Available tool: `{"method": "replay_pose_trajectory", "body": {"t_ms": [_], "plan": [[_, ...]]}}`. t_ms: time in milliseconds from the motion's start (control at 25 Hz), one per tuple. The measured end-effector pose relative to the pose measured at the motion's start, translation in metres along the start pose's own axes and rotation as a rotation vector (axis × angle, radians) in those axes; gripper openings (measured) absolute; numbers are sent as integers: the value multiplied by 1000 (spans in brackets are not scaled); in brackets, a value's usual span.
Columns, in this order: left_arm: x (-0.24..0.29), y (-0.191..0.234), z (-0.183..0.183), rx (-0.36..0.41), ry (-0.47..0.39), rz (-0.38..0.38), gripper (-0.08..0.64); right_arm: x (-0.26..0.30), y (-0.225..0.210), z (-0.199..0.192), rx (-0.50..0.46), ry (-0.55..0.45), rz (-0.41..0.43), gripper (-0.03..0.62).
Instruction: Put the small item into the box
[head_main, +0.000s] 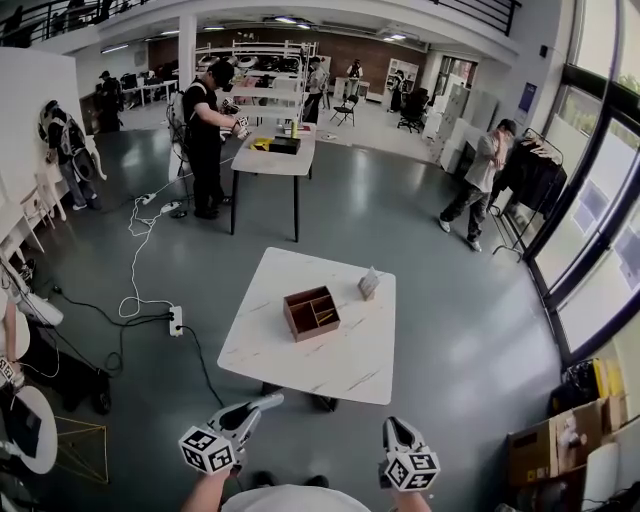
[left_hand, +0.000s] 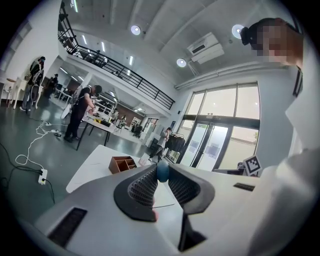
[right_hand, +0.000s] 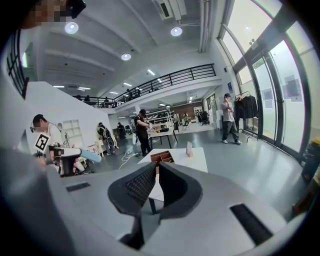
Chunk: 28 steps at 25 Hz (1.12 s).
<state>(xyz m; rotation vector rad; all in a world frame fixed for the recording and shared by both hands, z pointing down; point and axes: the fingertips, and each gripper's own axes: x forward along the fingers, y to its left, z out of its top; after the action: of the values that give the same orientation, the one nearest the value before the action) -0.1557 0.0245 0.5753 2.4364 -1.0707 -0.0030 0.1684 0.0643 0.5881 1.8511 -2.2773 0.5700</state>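
Left gripper (head_main: 268, 402) is clamping the small blue rounded item (left_hand: 162, 171), probably light and slippery, across its middle, well short of the wooden box (head_main: 311, 312).

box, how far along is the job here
Done: the left gripper is shut on a small blue item. In hand: that item, held short of the table. Left: reach the box on it and drop the item in. The right gripper is shut and empty.
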Motion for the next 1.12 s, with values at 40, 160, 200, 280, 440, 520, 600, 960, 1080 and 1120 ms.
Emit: {"method": "replay_pose_trajectory", "body": {"t_ms": [40, 160, 200, 280, 440, 520, 600, 960, 1080, 1120], "plan": [[-1, 2, 0, -1, 2, -3, 74, 1, 3, 0, 0, 2, -1, 38], [-6, 10, 1, -3, 7, -13, 74, 3, 14, 1, -5, 5, -3, 38], [-8, 14, 1, -3, 8, -17, 75, 4, 17, 0, -8, 4, -5, 38], [-11, 20, 2, -2, 11, -23, 74, 7, 23, 0, -13, 4, -10, 38], [-19, 32, 6, 1, 12, -36, 74, 9, 40, 1, -24, 8, -15, 38], [-23, 38, 5, -3, 17, -43, 74, 10, 48, 0, -31, 12, -21, 38], [-26, 43, 4, -8, 26, -51, 74, 10, 54, -1, -35, 12, -28, 38], [-29, 56, 1, -20, 39, -59, 74, 15, 70, -9, -55, 31, -28, 38], [-23, 57, 1, -23, 42, -61, 74, 18, 69, -7, -58, 37, -25, 38], [-21, 58, 0, -21, 43, -61, 74, 20, 67, -7, -58, 38, -25, 38]]}}
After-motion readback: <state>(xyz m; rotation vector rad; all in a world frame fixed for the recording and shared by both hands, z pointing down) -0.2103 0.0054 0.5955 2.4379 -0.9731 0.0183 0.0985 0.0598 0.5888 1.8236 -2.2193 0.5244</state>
